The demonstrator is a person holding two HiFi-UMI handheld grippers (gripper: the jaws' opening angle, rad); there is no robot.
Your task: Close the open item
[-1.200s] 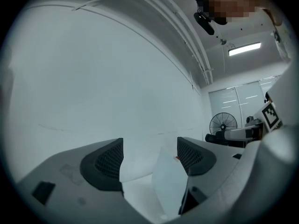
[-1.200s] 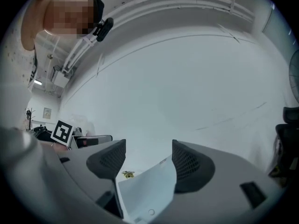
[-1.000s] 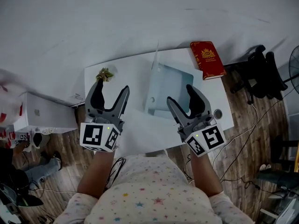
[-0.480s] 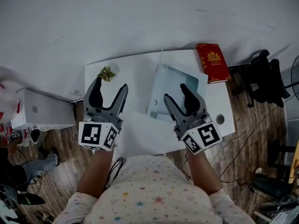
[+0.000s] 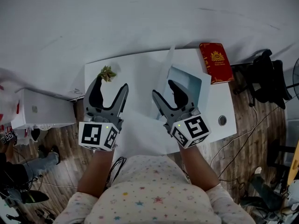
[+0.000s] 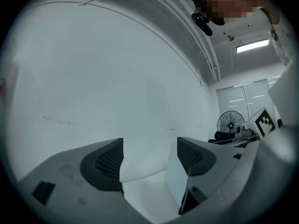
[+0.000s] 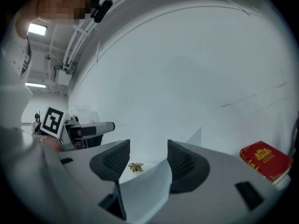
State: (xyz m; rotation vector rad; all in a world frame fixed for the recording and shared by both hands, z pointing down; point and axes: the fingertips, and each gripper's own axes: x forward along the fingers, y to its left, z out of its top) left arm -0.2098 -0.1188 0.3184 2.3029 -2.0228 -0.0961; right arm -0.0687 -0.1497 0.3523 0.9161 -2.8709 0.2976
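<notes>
A silver laptop (image 5: 189,85) stands open on the white table (image 5: 135,76), its thin lid (image 5: 169,56) raised at the left side. My right gripper (image 5: 164,89) hangs open over the laptop's near left part. In the right gripper view a pale lid panel (image 7: 145,190) shows between the open jaws of the right gripper (image 7: 148,160); whether it touches them I cannot tell. My left gripper (image 5: 111,84) is open above the table's left half, holding nothing. In the left gripper view the lid (image 6: 177,183) shows beside the right jaw of the left gripper (image 6: 149,153).
A red book (image 5: 216,62) lies at the table's far right corner and also shows in the right gripper view (image 7: 266,160). A small green plant (image 5: 106,73) sits at the far left. A white box (image 5: 42,111) stands left of the table, a black chair (image 5: 264,73) right.
My right gripper has moved left, from over the laptop's right part to its left edge by the lid. The left gripper has stayed in place.
</notes>
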